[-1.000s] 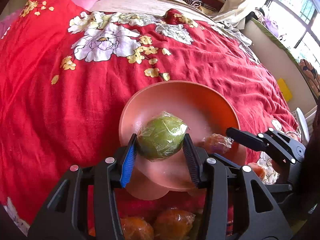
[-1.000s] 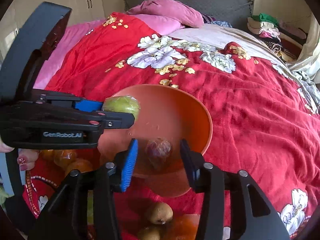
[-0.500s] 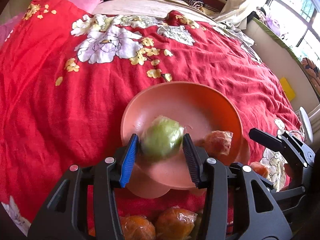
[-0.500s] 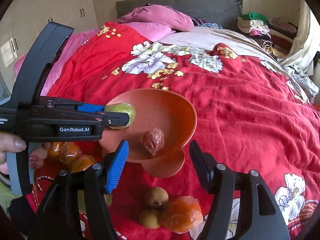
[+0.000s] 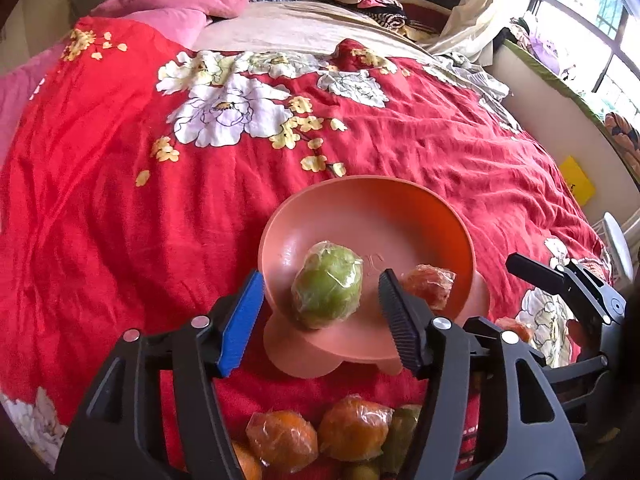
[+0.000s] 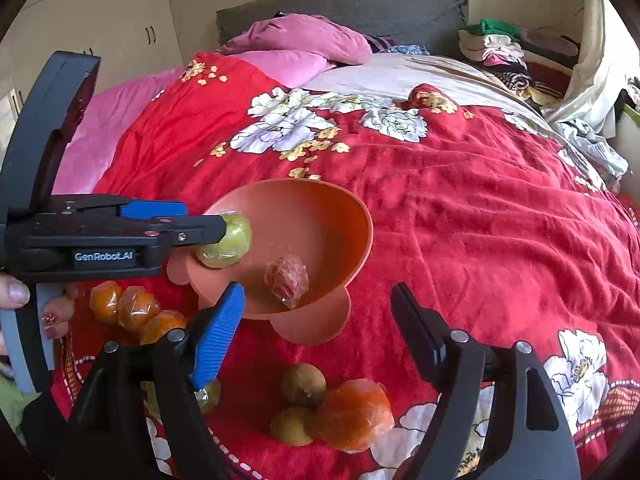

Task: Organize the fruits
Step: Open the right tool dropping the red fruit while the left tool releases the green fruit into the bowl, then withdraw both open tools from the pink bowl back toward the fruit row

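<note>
A green fruit in plastic wrap (image 5: 327, 285) lies inside the orange footed bowl (image 5: 372, 184) on the red bedspread. My left gripper (image 5: 320, 320) straddles it, jaws opening, with a gap between each pad and the fruit. A red wrapped fruit (image 6: 287, 279) rests lower in the same bowl (image 6: 320, 196). My right gripper (image 6: 316, 332) hovers just in front of the bowl, jaws opening and wide apart, nothing between them. In the right wrist view the green fruit (image 6: 226, 240) shows beyond the left gripper's fingertips (image 6: 216, 227).
Several wrapped oranges (image 5: 354, 428) lie under my left gripper. Two brown kiwis (image 6: 303, 384) and a wrapped orange (image 6: 352, 414) lie under my right gripper. A person's hand (image 6: 16, 292) holds the left gripper. Pink pillows (image 6: 304, 44) and folded clothes are at the far end.
My left gripper has let go of the green fruit, which now rests in the bowl. My right gripper released the red wrapped fruit, widened, and drew back from the bowl.
</note>
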A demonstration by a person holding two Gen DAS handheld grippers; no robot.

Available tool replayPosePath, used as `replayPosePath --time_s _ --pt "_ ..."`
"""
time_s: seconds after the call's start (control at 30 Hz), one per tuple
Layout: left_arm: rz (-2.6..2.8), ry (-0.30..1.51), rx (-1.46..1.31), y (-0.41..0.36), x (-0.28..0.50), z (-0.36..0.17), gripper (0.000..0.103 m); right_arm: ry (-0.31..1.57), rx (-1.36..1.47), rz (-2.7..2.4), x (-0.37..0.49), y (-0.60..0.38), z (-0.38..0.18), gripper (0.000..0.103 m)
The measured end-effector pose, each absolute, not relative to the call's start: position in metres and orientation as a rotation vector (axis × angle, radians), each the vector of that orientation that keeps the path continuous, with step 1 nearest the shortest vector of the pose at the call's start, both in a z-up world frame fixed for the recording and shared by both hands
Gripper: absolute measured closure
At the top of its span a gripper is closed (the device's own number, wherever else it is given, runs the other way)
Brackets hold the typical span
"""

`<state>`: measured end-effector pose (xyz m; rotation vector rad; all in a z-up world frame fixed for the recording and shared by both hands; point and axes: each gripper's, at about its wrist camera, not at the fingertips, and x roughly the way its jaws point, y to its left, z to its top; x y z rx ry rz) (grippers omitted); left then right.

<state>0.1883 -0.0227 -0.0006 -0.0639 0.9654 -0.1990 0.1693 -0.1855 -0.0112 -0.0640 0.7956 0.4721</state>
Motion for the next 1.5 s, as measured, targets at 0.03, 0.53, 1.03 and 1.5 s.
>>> replayPosePath --time_s 0.03,0.53,1.03,1.5 --pt "-0.196 0.962 -0.068 -0.022 0.187 0.000 0.048 0.795 -0.062 0.468 0.169 -0.186 -0.011 0.025" --pt "-0.178 0.940 -0.064 -0.018 0.170 0.008 0.023 0.783 -0.040 0.427 0.163 -0.193 -0.006 0.009" --pt "-0.168 0.913 -0.054 -0.014 0.155 0.016 0.010 0.758 -0.046 0.406 0.151 -0.193 0.003 0.004" --pt "-0.129 0.895 -0.065 0.006 0.137 0.022 0.010 0.747 -0.062 0.418 0.136 -0.187 0.010 0.004"
